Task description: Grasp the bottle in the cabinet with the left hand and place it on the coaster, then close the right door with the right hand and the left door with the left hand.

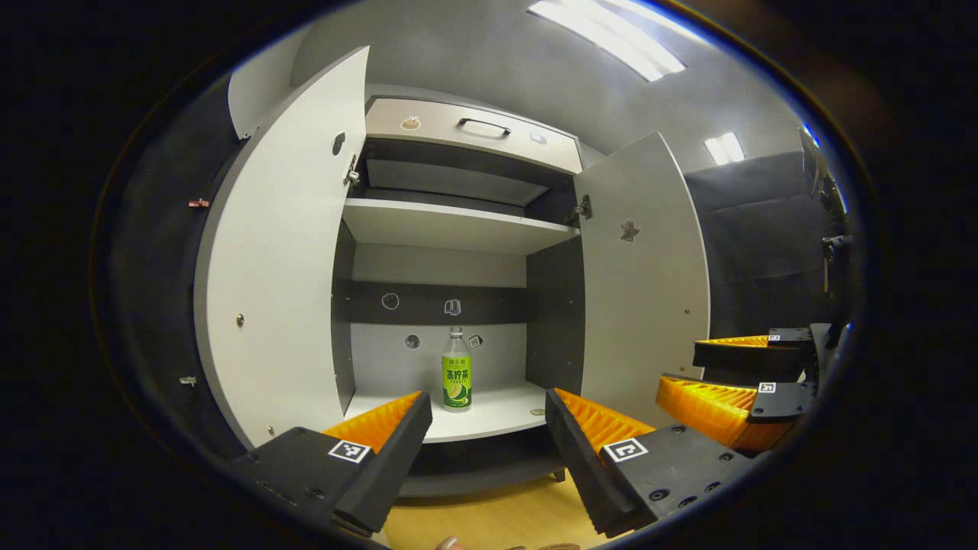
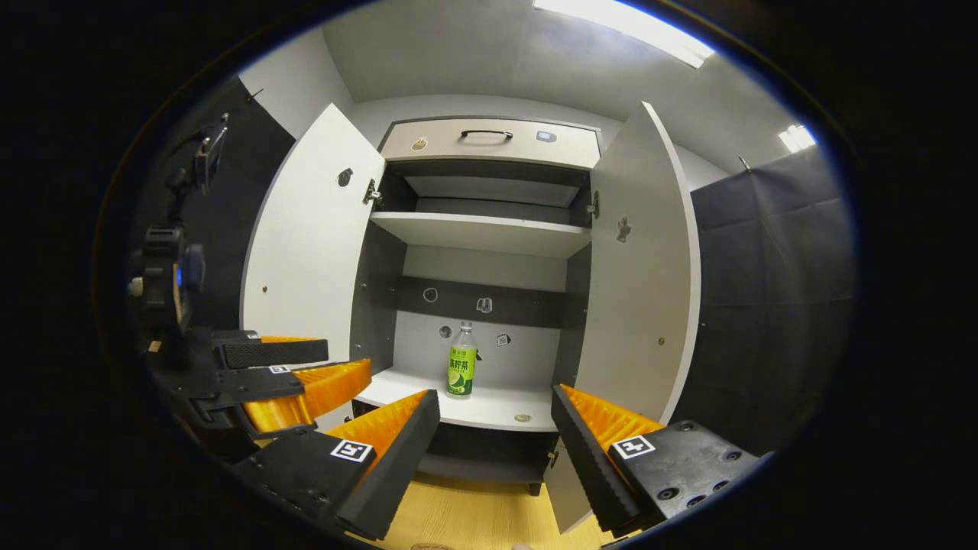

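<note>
Nearest the lens in the left gripper view, the left gripper holds its two fingers spread wide at 6 o'clock with nothing between them; the fingers' near ends are cut off by the view's edge. Straight beyond that gap the bottle stands upright on the lower shelf of the cabinet, well apart from the fingers. At 4 o'clock the right gripper pokes in from the side, its far end cut off by the rim.

From the right gripper view, the right gripper is likewise wide open and empty at 6 o'clock, with the bottle upright beyond it and a small flat disc near the shelf's front edge, too small to identify. The left gripper sits at 8 o'clock, its body partly lost in shadow.

Both doors stand open: left door at 9 o'clock, right door at 3 o'clock. A drawer with a dark handle tops the cabinet. Small stickers on the back panel are hard to make out. Wood floor shows below, with part of a round object cut off at the bottom edge.
</note>
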Demonstrator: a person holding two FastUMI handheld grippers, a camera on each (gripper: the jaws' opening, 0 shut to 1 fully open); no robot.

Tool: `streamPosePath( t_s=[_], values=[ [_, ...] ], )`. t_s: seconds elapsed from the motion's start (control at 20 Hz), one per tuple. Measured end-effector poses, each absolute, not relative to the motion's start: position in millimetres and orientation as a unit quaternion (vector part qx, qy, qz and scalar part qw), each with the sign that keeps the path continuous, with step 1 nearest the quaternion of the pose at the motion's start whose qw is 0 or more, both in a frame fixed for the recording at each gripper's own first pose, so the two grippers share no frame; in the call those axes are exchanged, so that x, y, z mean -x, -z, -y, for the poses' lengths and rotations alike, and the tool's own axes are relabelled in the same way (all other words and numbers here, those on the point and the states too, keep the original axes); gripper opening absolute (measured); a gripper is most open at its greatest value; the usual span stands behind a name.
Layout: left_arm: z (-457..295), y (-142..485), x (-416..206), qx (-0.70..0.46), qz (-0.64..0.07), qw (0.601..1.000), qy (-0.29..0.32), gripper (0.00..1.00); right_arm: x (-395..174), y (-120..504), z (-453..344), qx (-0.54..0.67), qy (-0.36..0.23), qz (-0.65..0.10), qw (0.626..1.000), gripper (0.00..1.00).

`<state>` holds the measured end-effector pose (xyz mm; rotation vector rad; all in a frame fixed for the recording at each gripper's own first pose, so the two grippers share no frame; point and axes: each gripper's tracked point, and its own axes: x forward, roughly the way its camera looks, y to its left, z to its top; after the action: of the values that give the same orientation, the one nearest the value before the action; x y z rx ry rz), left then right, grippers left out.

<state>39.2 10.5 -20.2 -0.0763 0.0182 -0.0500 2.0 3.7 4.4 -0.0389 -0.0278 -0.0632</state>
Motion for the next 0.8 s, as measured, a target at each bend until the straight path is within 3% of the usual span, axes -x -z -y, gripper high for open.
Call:
streamPosePath(
  t_s=[0.3,0.45,0.8],
  values=[
    [-21,19,-118,0.016,0.013,1.000,-0.002,0.95,-42,-3,22,0.032,0.021,0.035,0.999,0.97],
    [-24,24,-165,0.006,0.017,1.000,-0.016,0.95,-67,2,19,0.039,-0.016,0.038,0.998,0.98],
    [-36,59,-255,-0.013,-0.005,0.999,-0.030,0.95,-111,14,29,0.028,-0.045,0.038,0.998,0.97]
  ],
)
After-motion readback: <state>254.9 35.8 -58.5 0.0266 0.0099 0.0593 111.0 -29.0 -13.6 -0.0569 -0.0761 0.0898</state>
